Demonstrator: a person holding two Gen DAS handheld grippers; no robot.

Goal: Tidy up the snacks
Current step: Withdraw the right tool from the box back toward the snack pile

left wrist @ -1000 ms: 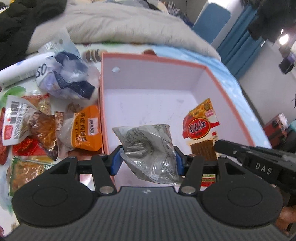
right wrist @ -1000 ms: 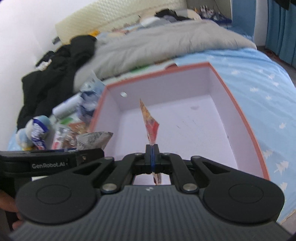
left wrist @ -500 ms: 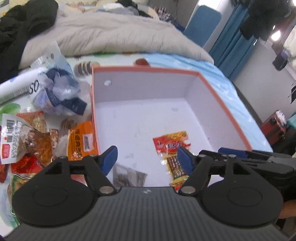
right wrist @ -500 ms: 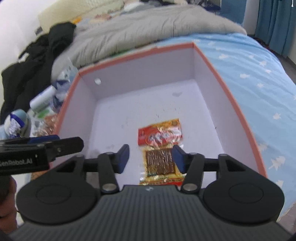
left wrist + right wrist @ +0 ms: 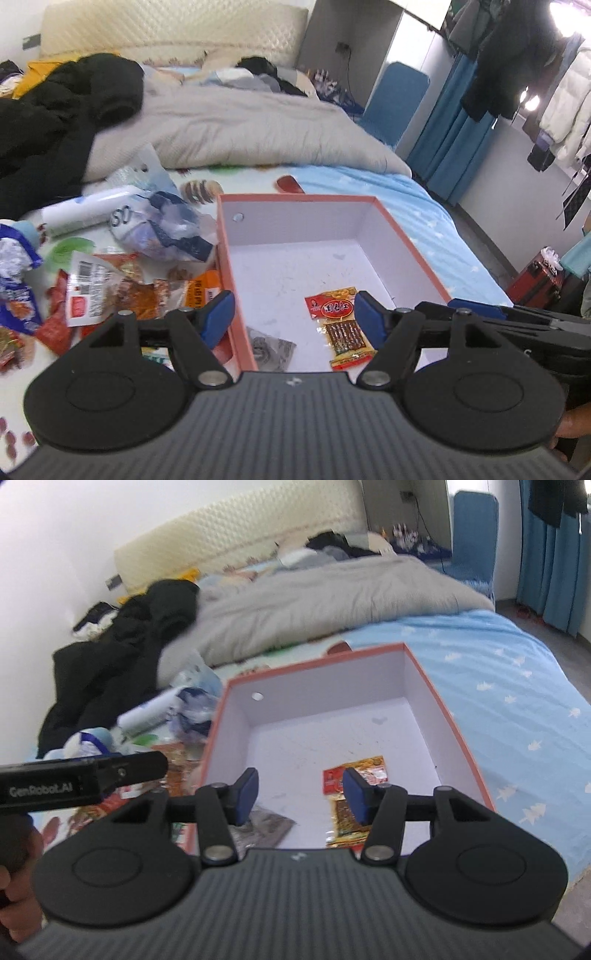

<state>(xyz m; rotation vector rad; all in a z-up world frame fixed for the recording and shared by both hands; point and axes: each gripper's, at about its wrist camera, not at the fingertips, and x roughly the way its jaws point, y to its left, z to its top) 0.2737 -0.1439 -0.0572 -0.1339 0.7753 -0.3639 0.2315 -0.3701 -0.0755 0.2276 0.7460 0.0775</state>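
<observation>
Both grippers, left (image 5: 291,317) and right (image 5: 300,794), gape wide, empty, above box (image 5: 406,240) on bed; two packets inside, loose snacks (image 5: 122,288) heaped beside box's left wall; light, crinkly, slippery; best pinched at sealed edges.

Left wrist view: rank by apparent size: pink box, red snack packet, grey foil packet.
1. pink box, largest by far.
2. red snack packet.
3. grey foil packet; partly hidden behind the tool body, so its rank against the red one is unsure.

In box (image 5: 406,240), on bed (image 5: 424,192): two packets (image 5: 343,325) side by side; snack pile (image 5: 110,280) left of box.
</observation>
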